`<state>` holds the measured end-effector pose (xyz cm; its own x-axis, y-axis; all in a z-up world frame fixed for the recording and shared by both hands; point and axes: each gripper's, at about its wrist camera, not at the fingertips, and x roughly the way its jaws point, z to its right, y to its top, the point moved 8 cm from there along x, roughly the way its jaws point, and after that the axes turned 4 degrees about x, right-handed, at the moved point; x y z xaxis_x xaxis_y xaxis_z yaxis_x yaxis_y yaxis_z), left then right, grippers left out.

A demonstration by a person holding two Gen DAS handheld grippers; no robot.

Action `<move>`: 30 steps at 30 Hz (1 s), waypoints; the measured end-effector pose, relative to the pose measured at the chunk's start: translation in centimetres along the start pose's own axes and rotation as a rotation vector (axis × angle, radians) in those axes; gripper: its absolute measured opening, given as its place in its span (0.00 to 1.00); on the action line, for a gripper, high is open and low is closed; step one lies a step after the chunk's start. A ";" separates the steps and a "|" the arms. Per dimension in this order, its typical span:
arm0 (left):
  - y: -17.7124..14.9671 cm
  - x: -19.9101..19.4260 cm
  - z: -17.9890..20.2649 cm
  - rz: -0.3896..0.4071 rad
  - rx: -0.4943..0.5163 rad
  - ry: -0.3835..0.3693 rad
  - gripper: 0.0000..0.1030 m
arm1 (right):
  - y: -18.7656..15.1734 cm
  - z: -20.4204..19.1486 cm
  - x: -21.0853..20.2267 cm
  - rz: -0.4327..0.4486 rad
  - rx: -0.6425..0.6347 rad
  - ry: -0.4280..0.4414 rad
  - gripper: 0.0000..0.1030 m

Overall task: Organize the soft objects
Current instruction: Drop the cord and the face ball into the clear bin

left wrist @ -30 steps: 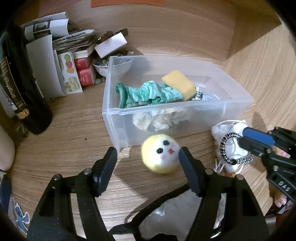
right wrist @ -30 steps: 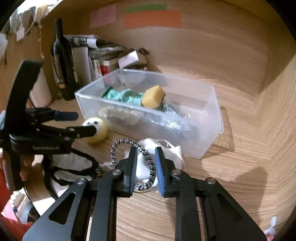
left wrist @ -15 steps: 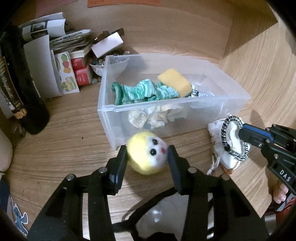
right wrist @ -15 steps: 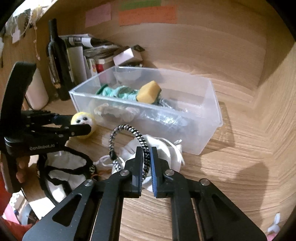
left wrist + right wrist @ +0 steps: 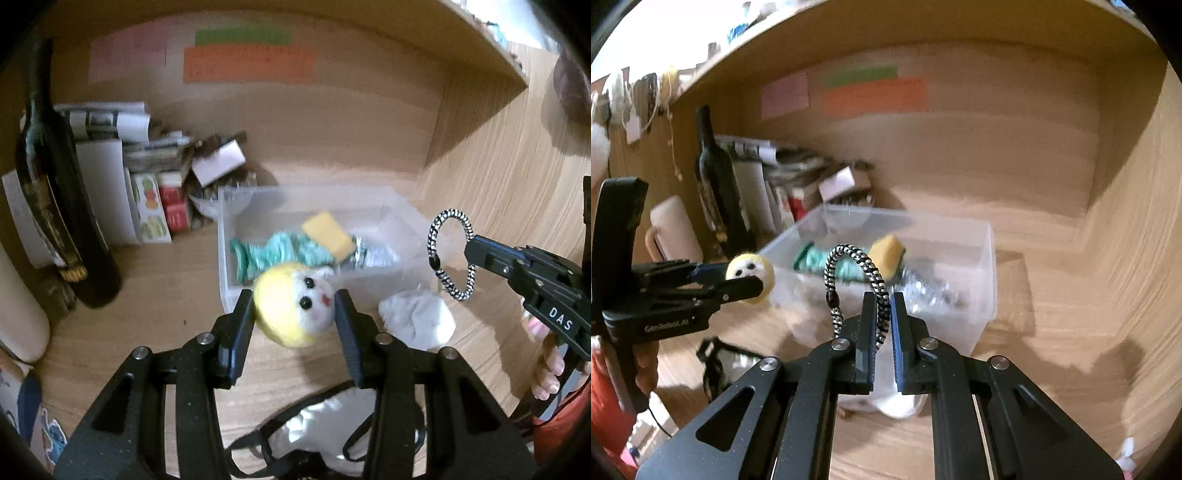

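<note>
My left gripper (image 5: 294, 301) is shut on a yellow and white plush ball with a face (image 5: 293, 304) and holds it above the table, in front of the clear plastic bin (image 5: 225, 266). My right gripper (image 5: 882, 306) is shut on a black and white braided hair tie (image 5: 857, 264), lifted in front of the bin (image 5: 982, 266). The hair tie (image 5: 448, 254) also shows in the left wrist view. The bin holds a green and white cloth (image 5: 273, 251), a yellow sponge (image 5: 327, 234) and something silvery. A white cloth bundle (image 5: 417, 319) lies on the table beside the bin.
A dark wine bottle (image 5: 55, 192), papers and small boxes (image 5: 147, 184) stand at the back left. A white item with black straps (image 5: 325, 424) lies near the front edge. Wooden walls close the back and right side.
My left gripper closed on the plush ball and lifted it off the table. My right gripper closed on the hair tie and raised it off the white bundle.
</note>
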<state>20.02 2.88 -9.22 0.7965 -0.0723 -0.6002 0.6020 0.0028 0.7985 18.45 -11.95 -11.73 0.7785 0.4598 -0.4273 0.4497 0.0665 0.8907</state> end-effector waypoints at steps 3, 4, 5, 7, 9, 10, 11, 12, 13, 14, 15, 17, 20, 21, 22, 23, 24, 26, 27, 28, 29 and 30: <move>1.5 -0.5 0.0 0.037 0.001 -0.004 0.42 | 1.5 0.2 -0.5 0.049 0.009 -0.010 0.07; 2.0 -0.6 0.0 0.043 0.002 -0.003 0.42 | 2.0 0.2 -0.6 0.061 0.009 -0.014 0.07; 2.3 -0.6 0.0 0.047 0.003 -0.003 0.42 | 2.4 0.3 -0.6 0.072 0.007 -0.020 0.07; 3.1 -0.6 0.1 0.057 0.007 -0.002 0.42 | 3.3 0.3 -0.5 0.092 0.005 -0.030 0.07; 4.0 -0.6 0.2 0.069 0.011 0.002 0.42 | 4.1 0.4 -0.4 0.107 0.006 -0.035 0.07; 4.3 -0.6 0.1 0.073 0.012 0.002 0.42 | 4.4 0.5 -0.2 0.116 0.007 -0.041 0.07; 4.6 -0.5 0.1 0.077 0.012 0.002 0.42 | 4.8 0.6 0.0 0.122 0.007 -0.046 0.07; 4.9 -0.4 0.1 0.080 0.012 0.003 0.42 | 5.2 0.7 0.1 0.128 0.007 -0.052 0.07; 5.2 -0.2 0.1 0.082 0.010 0.005 0.42 | 5.4 0.7 0.3 0.132 0.007 -0.058 0.07; 5.3 0.1 0.0 0.081 0.008 0.006 0.42 | 5.6 0.8 0.4 0.134 0.008 -0.061 0.07; 5.5 0.4 0.0 0.077 0.005 0.006 0.42 | 5.8 0.9 0.5 0.135 0.009 -0.062 0.07; 5.6 1.2 -0.1 0.060 -0.007 0.001 0.42 | 6.0 1.0 1.1 0.128 0.009 -0.070 0.07; 5.3 3.1 -0.2 0.017 -0.021 -0.012 0.42 | 5.8 1.3 2.4 0.102 0.011 -0.078 0.07; 5.1 3.7 -0.2 0.002 -0.025 -0.019 0.42 | 5.7 1.4 3.0 0.089 0.014 -0.078 0.07; 5.0 4.3 -0.3 -0.011 -0.029 -0.021 0.42 | 5.5 1.6 3.4 0.080 0.018 -0.081 0.07; 4.7 5.0 -0.4 -0.028 -0.035 -0.019 0.42 | 5.3 1.8 3.9 0.071 0.021 -0.084 0.07; 4.5 5.6 -0.6 -0.044 -0.041 -0.016 0.42 | 5.1 2.0 4.3 0.061 0.023 -0.089 0.07; 4.0 6.7 -0.9 -0.074 -0.050 -0.014 0.42 | 4.6 2.4 5.3 0.034 0.030 -0.094 0.07; 3.7 7.3 -1.1 -0.089 -0.055 -0.016 0.42 | 4.4 2.6 5.8 0.023 0.032 -0.093 0.07; 3.4 7.8 -1.2 -0.105 -0.061 -0.021 0.42 | 4.1 2.7 6.3 0.010 0.035 -0.092 0.07; 3.2 8.2 -1.3 -0.118 -0.066 -0.025 0.42 | 3.9 2.8 6.8 -0.005 0.037 -0.090 0.07; 2.9 8.6 -1.4 -0.132 -0.071 -0.030 0.42 | 3.7 2.8 7.2 -0.017 0.040 -0.088 0.07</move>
<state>28.71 3.64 -12.10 0.7090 -0.1061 -0.6972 0.7045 0.0615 0.7070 26.93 -10.90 -11.98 0.8054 0.3793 -0.4555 0.4786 0.0372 0.8772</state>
